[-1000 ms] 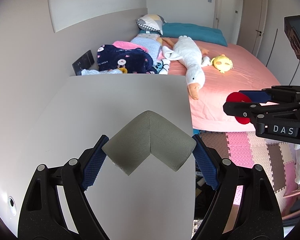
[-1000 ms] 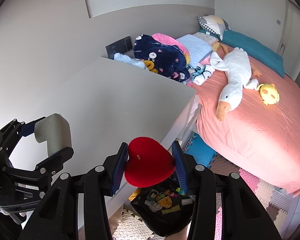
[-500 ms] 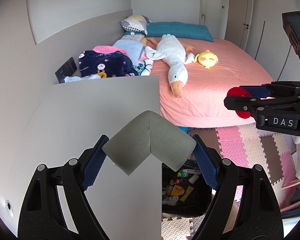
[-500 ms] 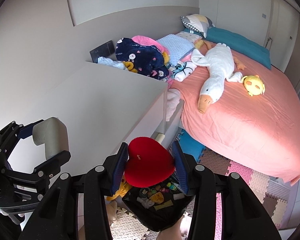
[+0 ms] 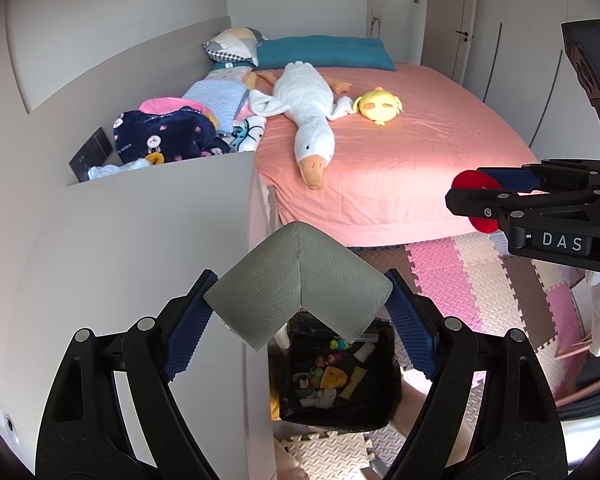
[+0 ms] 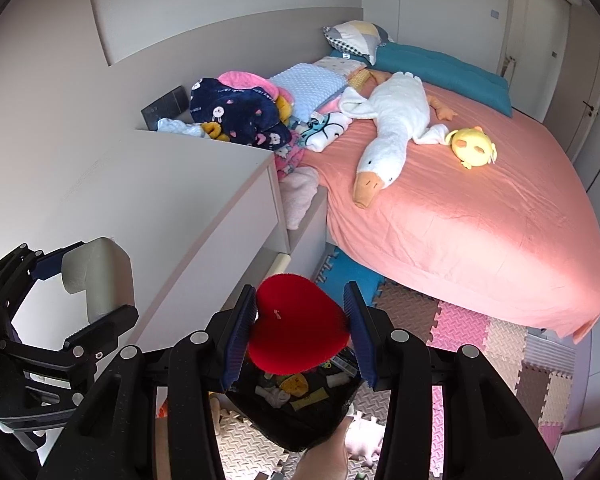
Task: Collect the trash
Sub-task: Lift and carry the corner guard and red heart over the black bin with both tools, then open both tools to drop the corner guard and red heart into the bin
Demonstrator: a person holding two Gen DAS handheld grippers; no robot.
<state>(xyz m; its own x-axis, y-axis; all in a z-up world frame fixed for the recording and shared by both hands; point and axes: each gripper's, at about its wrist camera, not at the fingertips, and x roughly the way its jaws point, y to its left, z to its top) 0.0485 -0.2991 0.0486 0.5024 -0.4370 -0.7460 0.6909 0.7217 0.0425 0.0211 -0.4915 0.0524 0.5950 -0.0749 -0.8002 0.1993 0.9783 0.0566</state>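
Left wrist view: left gripper (image 5: 298, 312) squeezing grey foam corner (image 5: 298, 282), black trash bag (image 5: 340, 380) sitting open right below. Right gripper (image 6: 300, 338) squeezing red heart (image 6: 298, 334), hanging just over the same bag (image 6: 300, 404), equally near.

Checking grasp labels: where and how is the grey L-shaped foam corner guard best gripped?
As the left claw has it: pads across the two leg ends of the grey corner guard, approaching from the open inner side with the bend pointing away. The flat leg ends seat the pads; the rounded outer bend wouldn't.
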